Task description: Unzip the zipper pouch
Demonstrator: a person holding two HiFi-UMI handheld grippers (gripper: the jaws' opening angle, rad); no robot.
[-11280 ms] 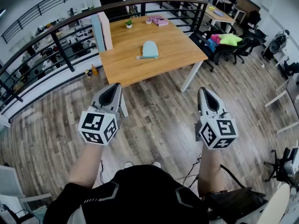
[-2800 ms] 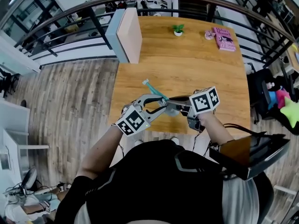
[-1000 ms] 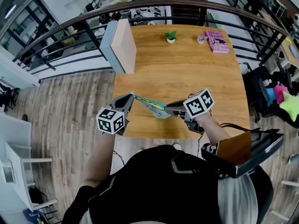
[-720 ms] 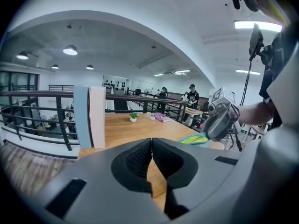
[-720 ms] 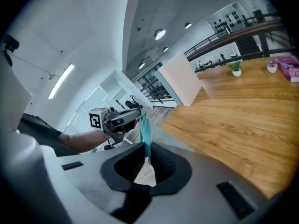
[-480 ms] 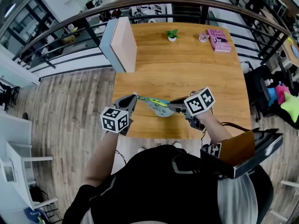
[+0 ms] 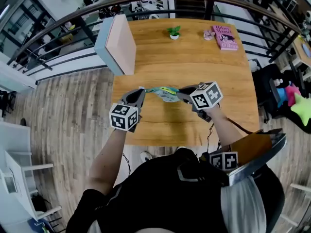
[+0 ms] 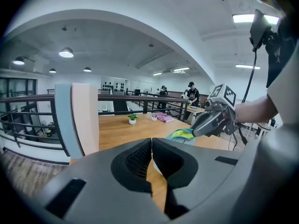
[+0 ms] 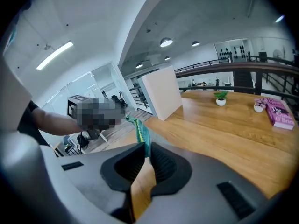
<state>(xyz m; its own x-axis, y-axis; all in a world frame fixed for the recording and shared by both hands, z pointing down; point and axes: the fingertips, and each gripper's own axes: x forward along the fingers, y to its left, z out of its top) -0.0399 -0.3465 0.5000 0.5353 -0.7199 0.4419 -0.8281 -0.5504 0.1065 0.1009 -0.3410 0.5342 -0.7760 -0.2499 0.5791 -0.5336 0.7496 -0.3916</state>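
Observation:
The teal zipper pouch, yellow-green inside, hangs stretched above the wooden table between my two grippers. My left gripper is shut at the pouch's left end, where a thin teal strap reaches its tips. In the left gripper view the jaws meet tightly and hide what they pinch; the pouch shows beyond them. My right gripper is shut on the pouch's right edge. In the right gripper view the teal fabric rises from between the jaws.
A tall white and blue box stands at the table's far left. A small potted plant and a pink book lie at the far edge, by a dark railing. Office chairs stand to the right.
Both grippers have carried the pouch farther out over the table. Each keeps its hold, and the pouch stays stretched between them.

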